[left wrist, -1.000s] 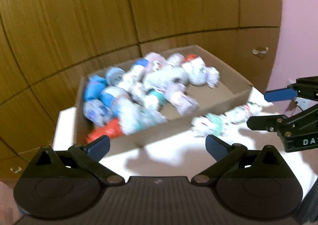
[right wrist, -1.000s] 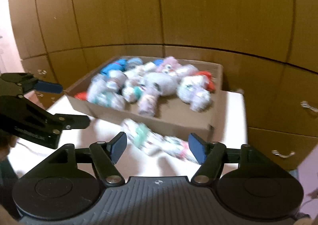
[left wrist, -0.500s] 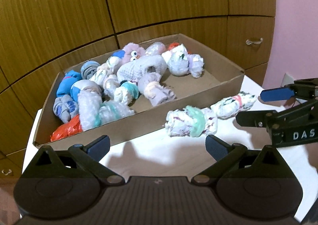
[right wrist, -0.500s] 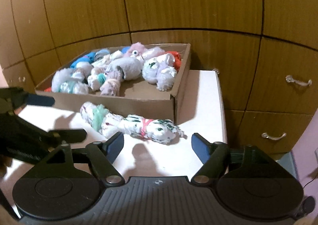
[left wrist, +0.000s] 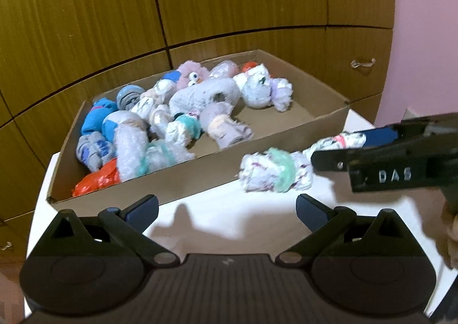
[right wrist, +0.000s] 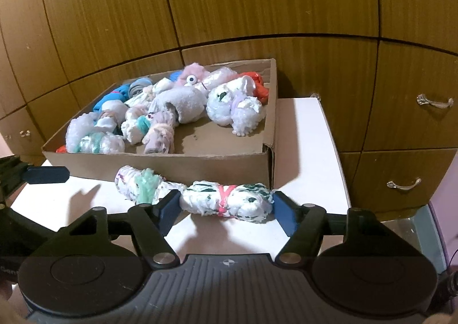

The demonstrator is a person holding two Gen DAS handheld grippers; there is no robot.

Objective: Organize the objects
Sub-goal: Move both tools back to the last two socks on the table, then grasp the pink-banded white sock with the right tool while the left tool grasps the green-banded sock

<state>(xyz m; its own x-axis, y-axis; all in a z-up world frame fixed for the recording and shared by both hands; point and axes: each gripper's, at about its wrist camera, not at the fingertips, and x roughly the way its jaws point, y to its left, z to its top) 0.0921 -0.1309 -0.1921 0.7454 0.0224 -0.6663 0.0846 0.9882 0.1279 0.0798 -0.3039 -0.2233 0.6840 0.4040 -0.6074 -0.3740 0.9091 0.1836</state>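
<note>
Two bundles (right wrist: 226,201) outside box (right wrist: 200,162); right gripper (right wrist: 226,211) and left gripper (left wrist: 227,209) wide, empty

- You are seeing a white bundle tied with a pink band (right wrist: 226,202) lying lengthwise on the table, just in front of the cardboard box (right wrist: 200,162).
- A second bundle with a mint band (right wrist: 140,185) is lying beside it, their ends touching.
- More wrapped bundles (left wrist: 171,121) are sitting piled inside the box.

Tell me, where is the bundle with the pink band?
The bundle with the pink band lies on the white table in front of the cardboard box, between the open right gripper's fingers, right of the green-banded bundle.
</note>
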